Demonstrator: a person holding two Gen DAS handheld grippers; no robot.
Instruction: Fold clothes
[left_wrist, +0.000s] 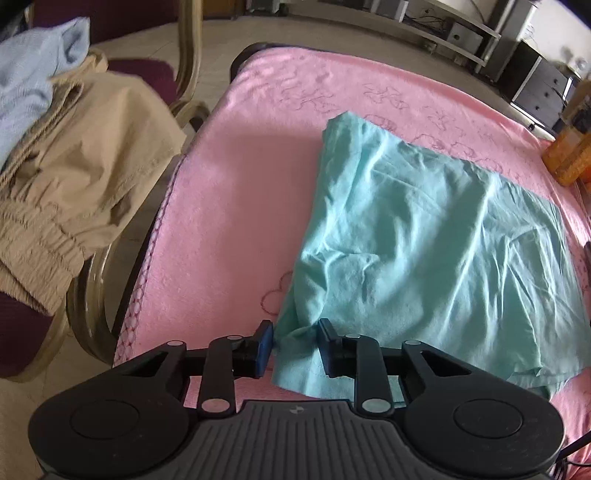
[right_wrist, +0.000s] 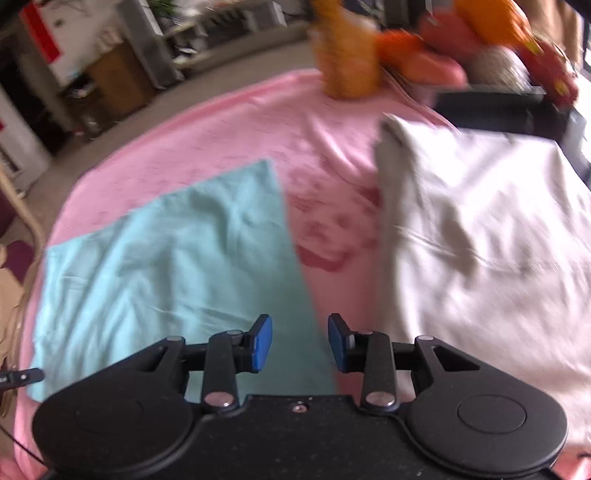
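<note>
A teal garment (left_wrist: 424, 236), already folded into a rough rectangle, is laid on the pink blanket (left_wrist: 236, 206) that covers the table, its long axis running from about 7 o'clock to 1 o'clock in the left wrist view. The left gripper (left_wrist: 295, 345) is set at the near corner of that cloth, at 6 o'clock, with its jaws partly apart and a bunched edge of fabric lying between them; whether the pads actually pinch it cannot be told. The right gripper (right_wrist: 300, 343) is held partly open over the opposite long edge of the teal piece, with nothing grasped; the cloth spreads away from it toward 10 o'clock. A folded white garment (right_wrist: 491, 236) is seen at 2 o'clock from it, apart from the teal one. The left hand is judged the nearer to a graspable corner. A beige garment (left_wrist: 74, 177) is draped on a chair (left_wrist: 188, 59) at 9 o'clock. No readable writing or brand is visible
</note>
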